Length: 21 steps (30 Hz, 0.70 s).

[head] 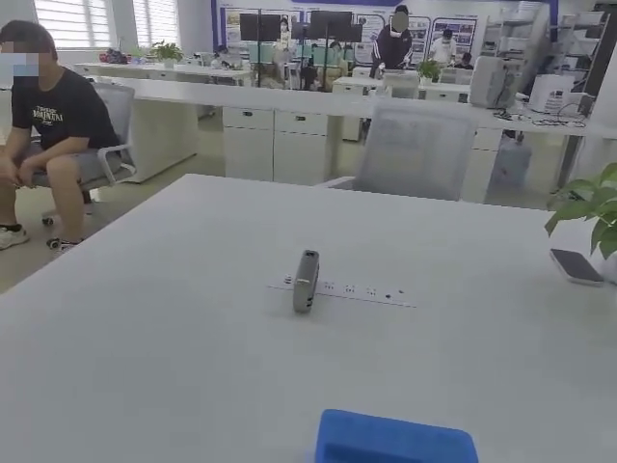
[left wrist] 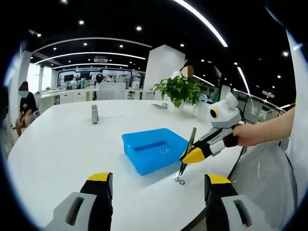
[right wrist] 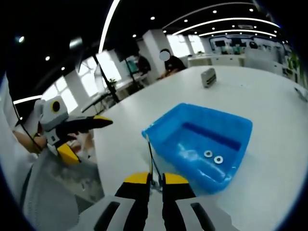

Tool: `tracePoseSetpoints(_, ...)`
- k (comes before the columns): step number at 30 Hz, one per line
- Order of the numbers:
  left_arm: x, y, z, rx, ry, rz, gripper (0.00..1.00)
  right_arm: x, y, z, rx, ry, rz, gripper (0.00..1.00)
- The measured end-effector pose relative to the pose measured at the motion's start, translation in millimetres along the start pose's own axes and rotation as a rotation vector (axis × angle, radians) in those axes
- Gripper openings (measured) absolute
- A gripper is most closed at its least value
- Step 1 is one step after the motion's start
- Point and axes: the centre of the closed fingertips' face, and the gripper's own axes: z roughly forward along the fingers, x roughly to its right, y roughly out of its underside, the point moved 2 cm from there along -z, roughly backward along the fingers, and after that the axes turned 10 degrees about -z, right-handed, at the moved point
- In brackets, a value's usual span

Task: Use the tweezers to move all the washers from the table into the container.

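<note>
- Head view: bright, even daylight. The source is the blinded windows (head: 72, 19) at upper left.
- Head view: the white tabletop (head: 145, 338) reads flat and pale, with almost no shadow on it.
- Head view: overall slightly soft; the blue container (head: 395, 439) at the bottom edge is blurred.
- Left gripper view: the ceiling is dark, and the overhead light strips (left wrist: 202, 21) are bent into arcs by fisheye distortion.
- Left gripper view: the container throws a soft shadow onto the tabletop on its near side.
- Right gripper view: the ceiling strips curve likewise; pale glare sits on the glossy container floor.
- Right gripper view: detail smears toward the left edge — the centre is sharper.
</note>
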Motion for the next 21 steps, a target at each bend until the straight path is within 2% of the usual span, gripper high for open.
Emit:
tracePoseSetpoints(4, 0.0, 0.2, -0.2, -0.002, 0.001, 0.001, 0.79, -5.9, -0.4, 1.8, -0.011, -0.006, -0.025, 0.06)
tracePoseSetpoints(6, -0.2, 0.2, -0.3, -0.002, 0.000, 0.001, 0.79, -8.3, -0.8, 2.0, -0.023, -0.004, -0.063, 0.06)
tracePoseSetpoints(11, 0.2, 0.1, -0.4, -0.002, 0.001, 0.002, 0.79, -16.1, -0.1, 1.4, -0.062, -0.007, -0.196, 0.06)
tracePoseSetpoints(16, 0.9, 0.6, -0.4, -0.005, 0.003, 0.004, 0.79, -16.8, 2.2, 3.4, -0.102, -0.005, -0.320, 0.06)
tracePoseSetpoints(21, 1.4, 0.9, -0.3, -0.007, 0.006, 0.006, 0.79, -17.5, 3.3, 6.6, -0.109, -0.002, -0.355, 0.05)
